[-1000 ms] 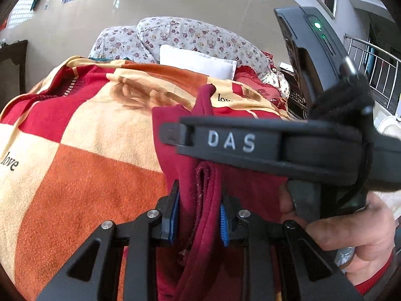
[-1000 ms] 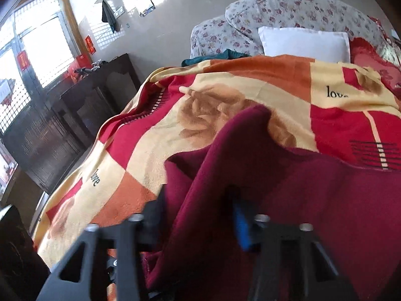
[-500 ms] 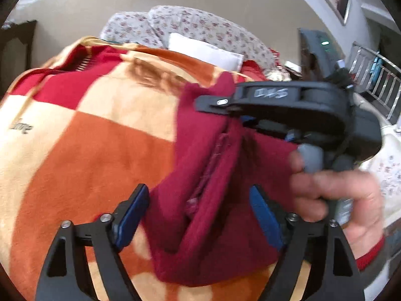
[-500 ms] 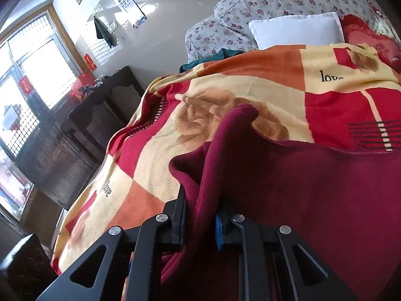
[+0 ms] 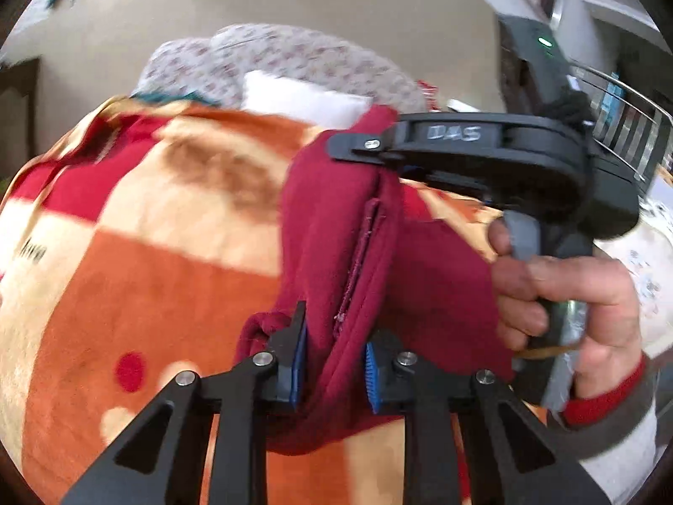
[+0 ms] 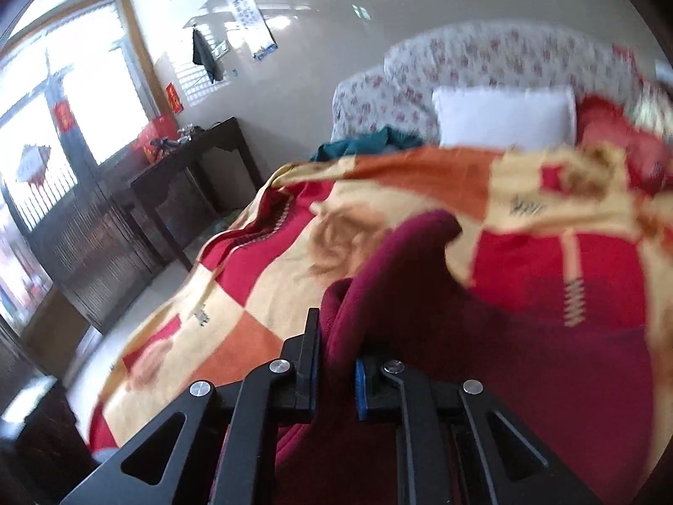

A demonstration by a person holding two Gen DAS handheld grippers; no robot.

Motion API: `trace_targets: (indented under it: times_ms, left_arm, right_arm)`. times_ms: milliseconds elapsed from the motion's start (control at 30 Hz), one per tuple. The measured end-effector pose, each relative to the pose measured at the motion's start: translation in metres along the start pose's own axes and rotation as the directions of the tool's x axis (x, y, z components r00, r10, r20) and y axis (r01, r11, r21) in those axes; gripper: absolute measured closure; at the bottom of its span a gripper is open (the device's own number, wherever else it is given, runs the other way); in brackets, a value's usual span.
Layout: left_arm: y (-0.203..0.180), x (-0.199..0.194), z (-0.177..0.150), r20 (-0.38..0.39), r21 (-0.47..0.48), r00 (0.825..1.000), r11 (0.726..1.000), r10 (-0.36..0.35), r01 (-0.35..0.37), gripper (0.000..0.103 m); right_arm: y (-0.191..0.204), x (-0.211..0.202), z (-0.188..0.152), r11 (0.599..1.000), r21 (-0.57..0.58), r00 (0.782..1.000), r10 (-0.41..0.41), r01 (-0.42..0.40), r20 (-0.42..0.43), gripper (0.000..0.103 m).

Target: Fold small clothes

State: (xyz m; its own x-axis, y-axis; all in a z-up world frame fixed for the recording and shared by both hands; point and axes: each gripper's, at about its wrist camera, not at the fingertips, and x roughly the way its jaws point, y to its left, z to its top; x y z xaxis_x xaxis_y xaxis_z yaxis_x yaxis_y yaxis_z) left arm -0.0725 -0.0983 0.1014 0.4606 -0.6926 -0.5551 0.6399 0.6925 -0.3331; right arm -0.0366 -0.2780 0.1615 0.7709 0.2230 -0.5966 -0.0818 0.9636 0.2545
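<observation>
Ahead of my tools spreads a plush checked blanket in orange, cream and red (image 6: 260, 336), covering the bed. Beyond it, at the far end, stands a floral-patterned padded headboard (image 6: 496, 63) with a plain white rectangular pillow (image 6: 504, 120) propped against it and a crumpled teal cloth (image 6: 366, 145) to the pillow's left. Off to the left of my right tool, a dark wooden console table (image 6: 189, 176) lines the pale glossy wall (image 6: 315, 33) (small clutter on top, too blurred to name). Bright daylight pours through the wood-framed window (image 6: 84, 84) beside it.
</observation>
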Motion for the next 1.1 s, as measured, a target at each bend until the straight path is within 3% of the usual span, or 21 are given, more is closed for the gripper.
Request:
trace_targets:
  times_ms: [133, 300, 500, 533, 600, 633, 667, 700, 800, 933, 1100]
  left_arm:
    - [-0.062, 0.017, 0.011, -0.013, 0.098, 0.997, 0.993, -0.07, 0.071, 0.081]
    - [-0.126, 0.067, 0.004, -0.073, 0.174, 0.992, 0.978, -0.102, 0.113, 0.081]
    - [-0.163, 0.125, -0.018, -0.169, 0.209, 0.983, 0.971, -0.077, 0.112, 0.081]
    - [-0.166, 0.126, -0.02, -0.175, 0.209, 0.98, 0.97, -0.09, 0.127, 0.078]
    - [-0.168, 0.118, -0.019, -0.196, 0.196, 0.97, 0.964, -0.141, 0.18, 0.062]
    - [-0.166, 0.11, -0.016, -0.214, 0.185, 0.96, 0.957, -0.184, 0.224, 0.047]
    - [-0.169, 0.1, -0.016, -0.22, 0.18, 0.953, 0.952, -0.207, 0.248, 0.04]
    - [-0.164, 0.091, -0.014, -0.215, 0.18, 0.953, 0.95, -0.215, 0.256, 0.04]
    - [-0.147, 0.06, -0.01, -0.168, 0.203, 0.969, 0.956, -0.179, 0.212, 0.032]
    - [-0.105, 0.042, -0.011, -0.086, 0.218, 0.995, 0.974, -0.041, 0.059, 0.029]
    - [-0.071, 0.07, -0.024, -0.157, 0.155, 0.986, 0.988, 0.048, -0.024, 0.029]
  right_arm:
    - [-0.031, -0.044, 0.003, 0.992, -0.044, 0.993, -0.115, 0.115, 0.007, 0.09]
    - [-0.09, -0.063, -0.015, 0.972, -0.011, 0.972, -0.234, 0.234, -0.025, 0.091]
    - [-0.167, -0.048, -0.057, 0.948, 0.142, 0.956, -0.27, 0.285, -0.118, 0.091]
    - [-0.179, -0.047, -0.064, 0.947, 0.183, 0.961, -0.245, 0.265, -0.124, 0.091]
    - [-0.191, -0.057, -0.07, 0.938, 0.288, 0.981, -0.175, 0.191, -0.079, 0.084]
    - [-0.195, -0.063, -0.071, 0.929, 0.328, 0.985, -0.16, 0.17, -0.058, 0.083]
    - [-0.197, -0.074, -0.074, 0.918, 0.368, 0.989, -0.148, 0.148, -0.029, 0.072]
    - [-0.196, -0.085, -0.076, 0.914, 0.388, 0.991, -0.134, 0.123, 0.001, 0.059]
    - [-0.185, -0.108, -0.084, 0.917, 0.391, 0.993, -0.106, 0.079, 0.048, 0.035]
    - [-0.169, -0.114, -0.097, 0.923, 0.377, 0.996, -0.084, 0.071, 0.017, 0.033]
    - [-0.147, -0.106, -0.114, 0.919, 0.393, 0.999, -0.025, 0.035, -0.031, 0.033]
